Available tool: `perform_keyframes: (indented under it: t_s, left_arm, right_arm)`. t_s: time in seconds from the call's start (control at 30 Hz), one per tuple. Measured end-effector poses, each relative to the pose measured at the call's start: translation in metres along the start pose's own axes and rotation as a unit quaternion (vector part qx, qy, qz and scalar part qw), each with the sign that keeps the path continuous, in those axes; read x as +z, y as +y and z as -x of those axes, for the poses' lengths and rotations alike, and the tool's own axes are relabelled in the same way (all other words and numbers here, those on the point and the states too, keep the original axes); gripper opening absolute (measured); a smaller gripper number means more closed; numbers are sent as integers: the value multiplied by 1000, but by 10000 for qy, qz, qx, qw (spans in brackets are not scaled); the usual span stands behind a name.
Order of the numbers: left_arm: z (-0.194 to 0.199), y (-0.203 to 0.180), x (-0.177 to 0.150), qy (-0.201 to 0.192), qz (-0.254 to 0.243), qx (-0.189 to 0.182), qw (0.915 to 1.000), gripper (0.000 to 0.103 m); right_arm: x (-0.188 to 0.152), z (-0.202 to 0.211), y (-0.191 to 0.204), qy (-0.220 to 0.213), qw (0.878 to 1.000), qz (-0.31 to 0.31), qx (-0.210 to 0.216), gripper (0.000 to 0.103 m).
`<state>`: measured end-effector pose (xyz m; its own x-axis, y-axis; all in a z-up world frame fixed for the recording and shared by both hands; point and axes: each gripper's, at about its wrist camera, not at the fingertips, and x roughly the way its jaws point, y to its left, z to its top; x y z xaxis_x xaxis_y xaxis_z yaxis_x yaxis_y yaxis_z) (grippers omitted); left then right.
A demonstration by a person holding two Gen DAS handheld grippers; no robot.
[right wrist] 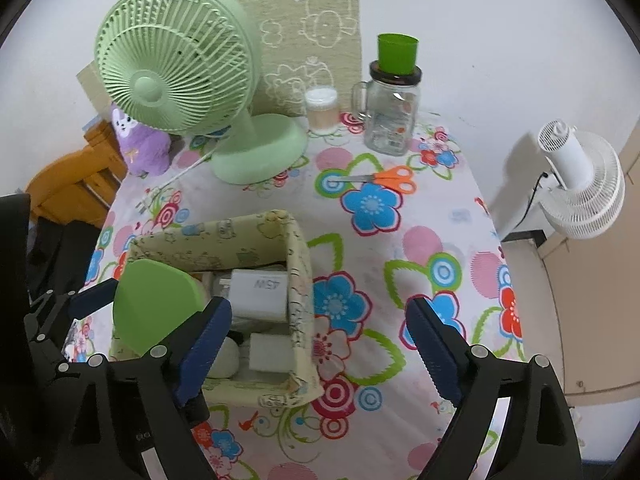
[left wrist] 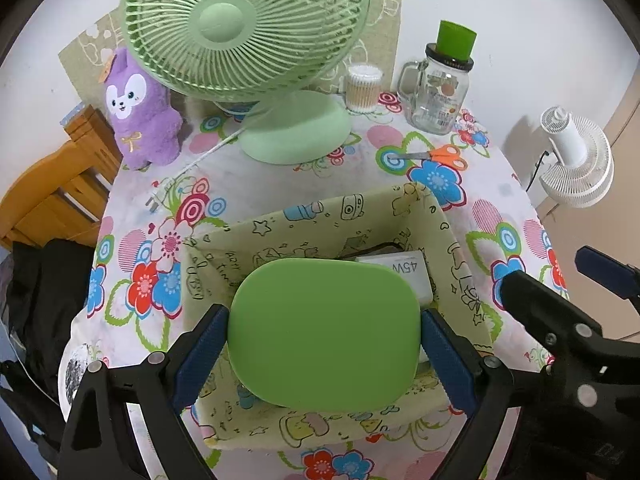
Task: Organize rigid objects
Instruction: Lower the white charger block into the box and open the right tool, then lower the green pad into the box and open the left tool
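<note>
A green rounded-rectangle box (left wrist: 324, 332) hangs over the open fabric basket (left wrist: 320, 208), with my left gripper (left wrist: 323, 320) shut on it, one blue pad pressed against each side. In the right wrist view the same green box (right wrist: 154, 308) sits above the left end of the basket (right wrist: 298, 264). Inside the basket lie a white 45W charger (right wrist: 260, 288) and other pale items. My right gripper (right wrist: 319, 306) stands open over the flowered tablecloth just right of the basket, nothing between its fingers. The left wrist view shows this right gripper (left wrist: 556, 276) at its right edge.
Behind the basket stand a green desk fan (right wrist: 256, 152), a purple plush (left wrist: 140, 120), a cotton swab tub (right wrist: 322, 110) and a glass jar (right wrist: 392, 120) with a green cup on top. Orange scissors (right wrist: 384, 178) lie at back right. A white fan (right wrist: 580, 192) stands beyond the table's right edge, a wooden chair (left wrist: 52, 196) to its left.
</note>
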<state>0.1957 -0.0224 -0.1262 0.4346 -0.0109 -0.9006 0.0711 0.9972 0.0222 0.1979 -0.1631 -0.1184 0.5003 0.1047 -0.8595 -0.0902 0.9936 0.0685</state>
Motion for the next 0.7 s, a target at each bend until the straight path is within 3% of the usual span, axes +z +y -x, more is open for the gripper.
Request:
perform_keyframes:
  t_s: [0.7]
  left_arm:
    - [-45,12,1,337,3,48,9994,95]
  right_arm:
    - [-3,-35,-6,387,9989,-195,-187,91]
